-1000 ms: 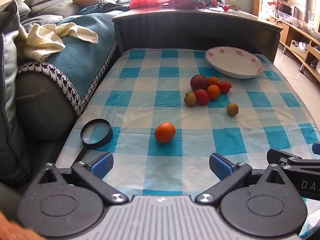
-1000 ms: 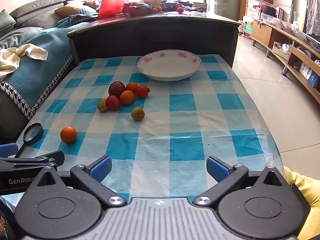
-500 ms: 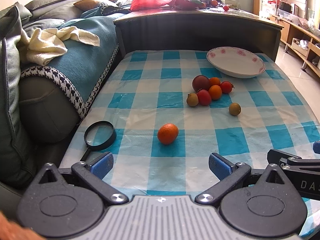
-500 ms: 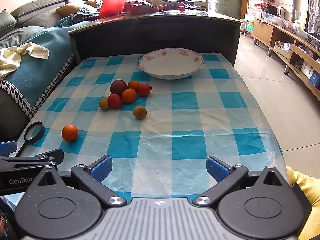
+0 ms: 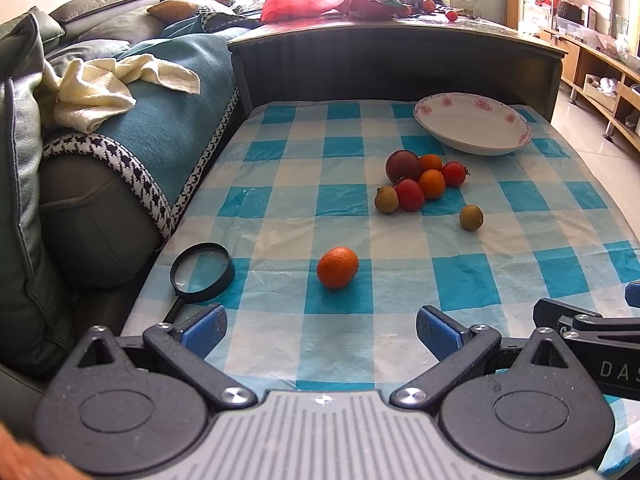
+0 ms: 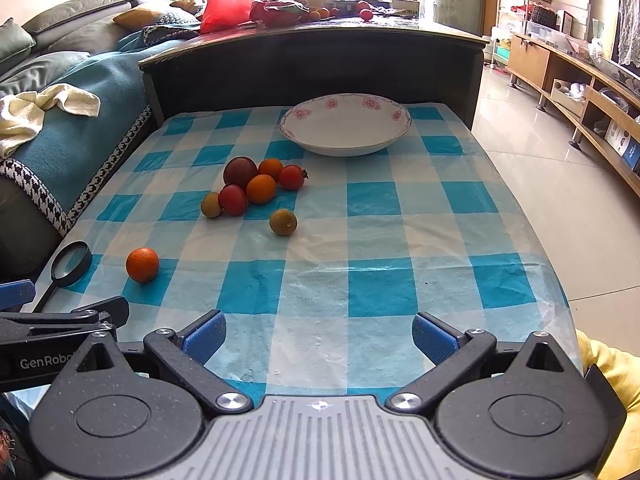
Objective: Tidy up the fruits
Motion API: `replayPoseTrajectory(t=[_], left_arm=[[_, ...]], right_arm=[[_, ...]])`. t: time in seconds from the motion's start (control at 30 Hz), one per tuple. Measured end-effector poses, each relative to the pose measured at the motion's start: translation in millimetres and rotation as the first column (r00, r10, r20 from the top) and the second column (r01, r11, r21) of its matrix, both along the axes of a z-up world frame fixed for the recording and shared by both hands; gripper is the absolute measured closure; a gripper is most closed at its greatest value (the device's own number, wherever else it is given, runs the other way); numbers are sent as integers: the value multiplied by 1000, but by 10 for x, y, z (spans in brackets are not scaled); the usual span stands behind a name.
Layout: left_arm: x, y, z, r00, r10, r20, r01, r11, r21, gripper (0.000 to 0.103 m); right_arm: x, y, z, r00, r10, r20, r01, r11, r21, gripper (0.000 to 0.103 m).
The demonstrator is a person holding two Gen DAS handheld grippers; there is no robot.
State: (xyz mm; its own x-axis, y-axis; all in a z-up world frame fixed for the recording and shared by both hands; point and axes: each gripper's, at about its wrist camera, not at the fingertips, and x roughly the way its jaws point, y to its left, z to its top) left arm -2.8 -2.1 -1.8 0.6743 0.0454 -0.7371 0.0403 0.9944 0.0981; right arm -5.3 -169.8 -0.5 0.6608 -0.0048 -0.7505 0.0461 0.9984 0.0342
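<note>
A lone orange (image 5: 337,267) lies on the blue checked tablecloth (image 5: 280,208) just ahead of my left gripper (image 5: 319,332), which is open and empty. A cluster of fruits (image 5: 420,182), dark red, orange, red and brownish, lies mid-table, with one brownish fruit (image 5: 471,217) apart to its right. An empty white floral bowl (image 5: 474,128) stands at the far right. In the right wrist view my right gripper (image 6: 318,338) is open and empty at the near edge; the orange (image 6: 142,265), the cluster (image 6: 256,186) and the bowl (image 6: 346,124) show.
A magnifying glass (image 5: 201,272) lies at the table's near left edge. A sofa with a teal blanket (image 5: 160,120) borders the left side. A dark cabinet (image 5: 392,64) stands behind the table. Tiled floor (image 6: 560,200) lies to the right.
Both grippers have moved slightly forward over the table; the fruits and bowl have not moved. Both stay open.
</note>
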Motion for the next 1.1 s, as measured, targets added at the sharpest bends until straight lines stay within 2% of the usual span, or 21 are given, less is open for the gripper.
replayPoseTrajectory(t=[0.67, 0.9, 1.1], left_arm=[[17, 13, -7, 1000, 0, -4, 0, 1000, 2, 0], [37, 16, 5, 1000, -8, -3, 8, 1000, 9, 0], [59, 133, 38, 999, -25, 23, 26, 999, -38, 0]], right_arm=[[5, 5, -6, 1000, 7, -6, -7, 1000, 8, 9], [36, 29, -8, 1000, 23, -18, -22, 1000, 14, 12], [96, 49, 38, 999, 49, -23, -48, 998, 31, 12]])
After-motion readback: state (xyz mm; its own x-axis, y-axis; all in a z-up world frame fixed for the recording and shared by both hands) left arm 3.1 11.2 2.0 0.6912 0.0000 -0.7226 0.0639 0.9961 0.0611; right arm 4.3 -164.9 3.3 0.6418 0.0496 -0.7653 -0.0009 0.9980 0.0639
